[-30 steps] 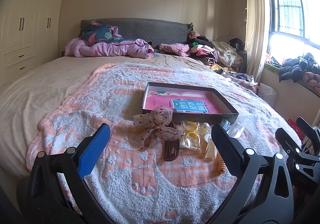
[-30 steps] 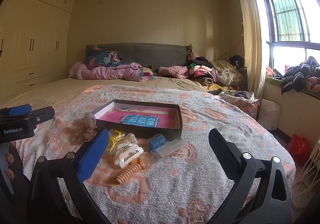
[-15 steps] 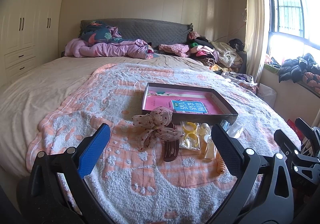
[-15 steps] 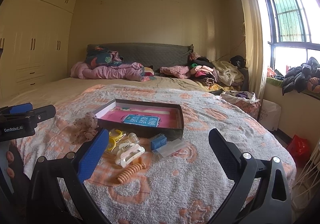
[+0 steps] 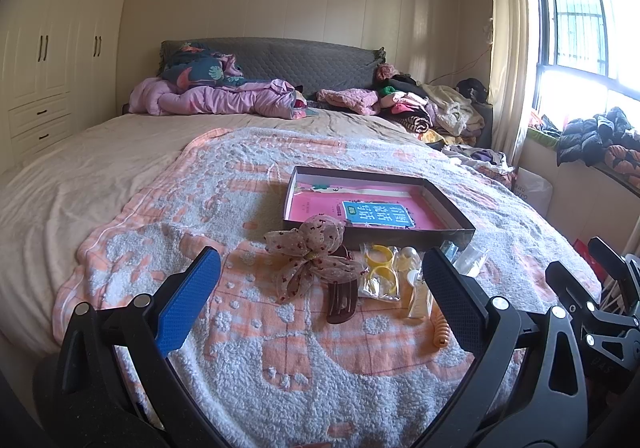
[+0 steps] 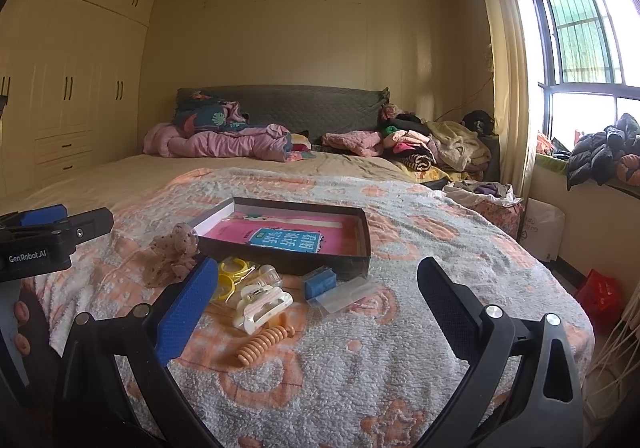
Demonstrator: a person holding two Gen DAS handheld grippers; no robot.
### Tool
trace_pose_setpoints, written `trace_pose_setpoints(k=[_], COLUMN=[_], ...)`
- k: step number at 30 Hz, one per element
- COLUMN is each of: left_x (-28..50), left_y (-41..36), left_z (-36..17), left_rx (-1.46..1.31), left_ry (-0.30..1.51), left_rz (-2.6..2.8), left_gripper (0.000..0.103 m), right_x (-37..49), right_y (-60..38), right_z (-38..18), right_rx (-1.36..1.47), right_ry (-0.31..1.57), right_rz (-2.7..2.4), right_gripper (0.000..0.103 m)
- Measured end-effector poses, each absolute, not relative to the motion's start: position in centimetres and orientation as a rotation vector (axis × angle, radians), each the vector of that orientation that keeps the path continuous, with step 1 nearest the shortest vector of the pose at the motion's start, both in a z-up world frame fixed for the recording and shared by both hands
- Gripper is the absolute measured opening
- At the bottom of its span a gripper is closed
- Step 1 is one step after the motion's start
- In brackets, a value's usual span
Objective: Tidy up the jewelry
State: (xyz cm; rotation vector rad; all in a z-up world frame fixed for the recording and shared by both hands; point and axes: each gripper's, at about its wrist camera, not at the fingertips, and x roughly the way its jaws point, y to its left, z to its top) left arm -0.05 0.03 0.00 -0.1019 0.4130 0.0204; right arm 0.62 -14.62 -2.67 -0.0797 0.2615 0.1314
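Observation:
A shallow dark box (image 5: 408,238) with a pink lining and a blue card lies on the blanket; it also shows in the right wrist view (image 6: 288,260). In front of it lie a beige fabric bow (image 5: 312,252), a brown hair claw (image 5: 342,300), yellow rings in a clear bag (image 5: 382,272), a white hair claw (image 6: 262,306), an orange spiral clip (image 6: 262,344), a blue block (image 6: 319,282) and clear small bags (image 6: 344,294). My left gripper (image 5: 320,300) is open and empty, just short of the items. My right gripper (image 6: 316,308) is open and empty too.
The items lie on a grey and orange fleece blanket (image 5: 248,332) on a big bed. Pink bedding (image 5: 216,98) and piled clothes (image 5: 424,108) lie by the headboard. White wardrobes (image 5: 48,60) stand left, a window (image 6: 580,48) right. The bed's foot edge is close below me.
The right wrist view has shifted slightly, with the items sliding a little right in it. The left gripper has barely moved. Both stay open.

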Motion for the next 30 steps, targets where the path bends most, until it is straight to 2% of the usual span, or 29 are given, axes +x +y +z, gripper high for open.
trace_pose_setpoints(k=[9, 30], left_x=[-0.1, 3.5], left_y=[0.9, 7.0], left_z=[0.5, -2.3], left_rx=[-0.131, -0.234], left_ry=[0.422, 0.523], left_rz=[0.022, 0.068], left_gripper=[0.093, 0.093], right_x=[1.3, 7.9], right_y=[-14.0, -10.0], right_z=[-2.7, -5.3], right_rx=[-0.101, -0.206], right_ry=[0.293, 0.499], right_rz=[0.172, 0.287], right_gripper=[0.097, 0.097])
